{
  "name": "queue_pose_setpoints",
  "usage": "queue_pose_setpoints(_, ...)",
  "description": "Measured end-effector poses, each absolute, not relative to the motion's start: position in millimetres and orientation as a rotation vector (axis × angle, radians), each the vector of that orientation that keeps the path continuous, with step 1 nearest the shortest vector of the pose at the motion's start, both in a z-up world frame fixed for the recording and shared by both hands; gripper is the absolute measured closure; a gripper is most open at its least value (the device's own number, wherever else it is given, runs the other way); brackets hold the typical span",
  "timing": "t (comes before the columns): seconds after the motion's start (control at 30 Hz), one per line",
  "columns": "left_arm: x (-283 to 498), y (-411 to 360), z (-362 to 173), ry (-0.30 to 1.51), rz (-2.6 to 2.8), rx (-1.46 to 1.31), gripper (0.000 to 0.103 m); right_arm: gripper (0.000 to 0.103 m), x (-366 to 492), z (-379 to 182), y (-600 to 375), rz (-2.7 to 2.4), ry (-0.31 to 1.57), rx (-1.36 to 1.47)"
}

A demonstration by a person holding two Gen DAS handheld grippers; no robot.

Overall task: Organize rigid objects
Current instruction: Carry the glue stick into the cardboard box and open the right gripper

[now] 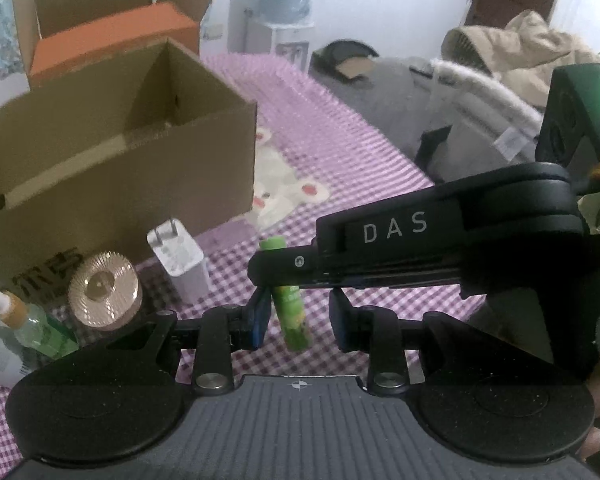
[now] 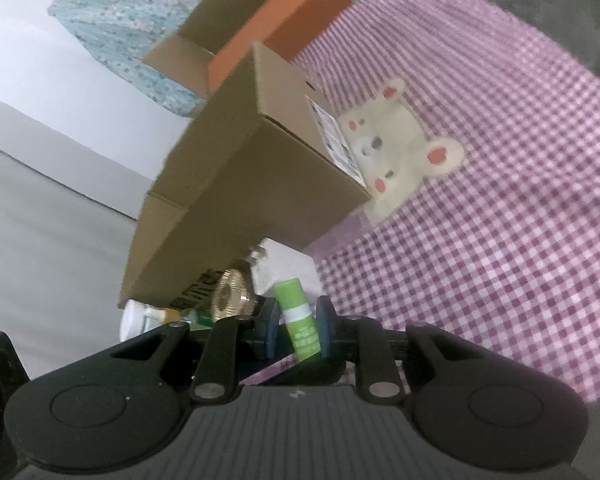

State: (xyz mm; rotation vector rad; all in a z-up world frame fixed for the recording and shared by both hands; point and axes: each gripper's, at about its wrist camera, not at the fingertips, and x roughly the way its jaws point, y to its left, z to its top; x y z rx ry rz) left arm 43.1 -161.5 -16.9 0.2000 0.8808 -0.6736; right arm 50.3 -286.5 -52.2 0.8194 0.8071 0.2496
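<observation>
A green tube (image 1: 291,312) with a white band lies on the pink checked cloth. In the right wrist view the tube (image 2: 300,324) sits between my right gripper's (image 2: 297,334) blue pads, which press its sides. My left gripper (image 1: 300,320) is open with the tube in the gap, not touching both pads. The right gripper's black body (image 1: 420,240) crosses above the tube in the left wrist view. An open cardboard box (image 1: 111,152) stands behind, also in the right wrist view (image 2: 239,184).
A white charger (image 1: 179,260), a gold ribbed lid (image 1: 103,292) and a dropper bottle (image 1: 27,324) lie before the box. An orange box (image 1: 115,40) sits in a second carton behind. Coats (image 1: 500,92) are piled at the right.
</observation>
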Motion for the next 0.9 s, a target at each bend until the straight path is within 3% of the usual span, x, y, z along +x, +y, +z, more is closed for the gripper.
queue_pose_setpoints(0.27,36,-144,30,0.77,-0.658,0.151,0.072,0.083,49,10,-265,0.328,0.705,0.722)
queue_pose_setpoints(0.57,80,-90,80,0.719,-0.523,0.079,0.076,0.085,122,61,-211,0.513,0.697,0.654)
queue_pose_setpoints(0.9,183,-48,53,0.929,-0.373,-0.004,0.075,0.086,252,24,-154,0.581,0.954,0.704)
